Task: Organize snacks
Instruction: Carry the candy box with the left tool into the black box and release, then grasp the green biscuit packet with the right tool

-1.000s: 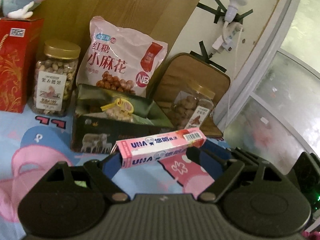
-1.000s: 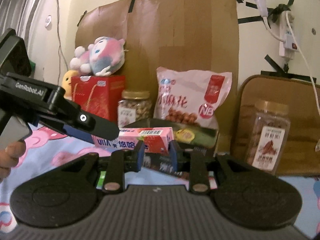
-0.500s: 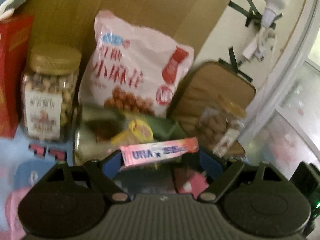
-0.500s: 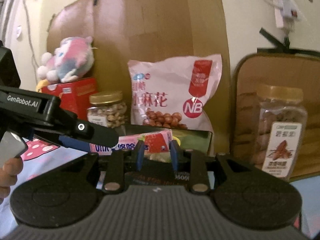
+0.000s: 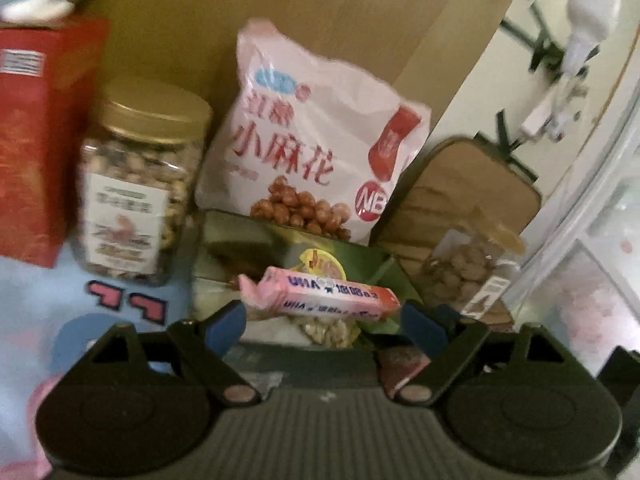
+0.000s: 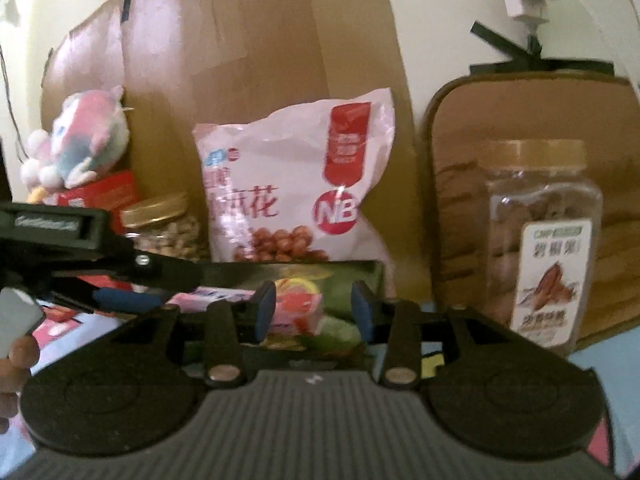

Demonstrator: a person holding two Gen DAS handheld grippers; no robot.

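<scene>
Brown cardboard (image 6: 260,60) taped to a pale wall backs a surface covered by a blue and pink printed cloth (image 5: 40,288).

The left gripper (image 5: 320,320) stands wide, its blue pads at the two ends of a long pink candy box (image 5: 328,294), which spans the gap lengthwise, slightly tilted, and looks gripped end to end. The right gripper (image 6: 314,308) has just been widening its jaws. The box's near end sits between them, close to the left pad and clear of the right pad, so this claw is no longer clamping it.

The candy box hangs over an open green box (image 6: 360,276) with snacks inside. Just behind that, a pink snack bag (image 5: 316,148) leans on the cardboard. To its left are a gold-lidded nut jar (image 5: 136,184) and a red carton (image 5: 36,140), with a plush toy (image 6: 80,140) on the carton. To the right, a second jar (image 6: 540,240) stands before a brown cushion (image 6: 520,112). A person's hand (image 6: 16,364) shows at the left edge.
</scene>
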